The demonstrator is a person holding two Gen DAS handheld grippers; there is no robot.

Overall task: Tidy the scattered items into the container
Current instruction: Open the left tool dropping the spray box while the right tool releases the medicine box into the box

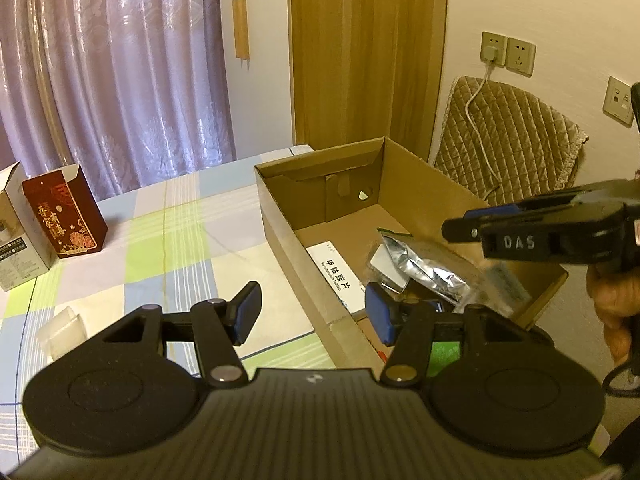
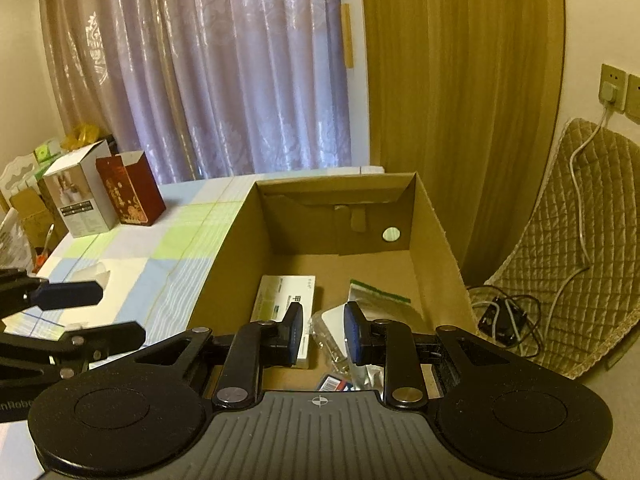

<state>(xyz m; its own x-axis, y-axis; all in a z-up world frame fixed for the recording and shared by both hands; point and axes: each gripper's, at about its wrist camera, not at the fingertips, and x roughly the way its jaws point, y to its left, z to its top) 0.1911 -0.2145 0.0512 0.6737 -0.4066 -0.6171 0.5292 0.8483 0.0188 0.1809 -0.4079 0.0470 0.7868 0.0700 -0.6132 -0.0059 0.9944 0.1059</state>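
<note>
Left gripper [image 1: 314, 316] spread wide and empty, straddling the near wall of the cardboard box [image 1: 280, 216], right gripper [image 2: 322, 334] parted, holding nothing, above the box interior, white medicine carton [image 2: 286, 306] and foil pouch [image 1: 424, 266] lying inside beneath it, red box [image 1: 66, 216] standing far left on the checked cloth [image 1: 168, 240].

Brown cardboard box [image 2: 240, 240], checked pastel tablecloth [image 1: 180, 240], dark red carton [image 1: 64, 216]

Left claw [image 1: 312, 312] and right claw [image 2: 322, 332] both gape, empty
</note>
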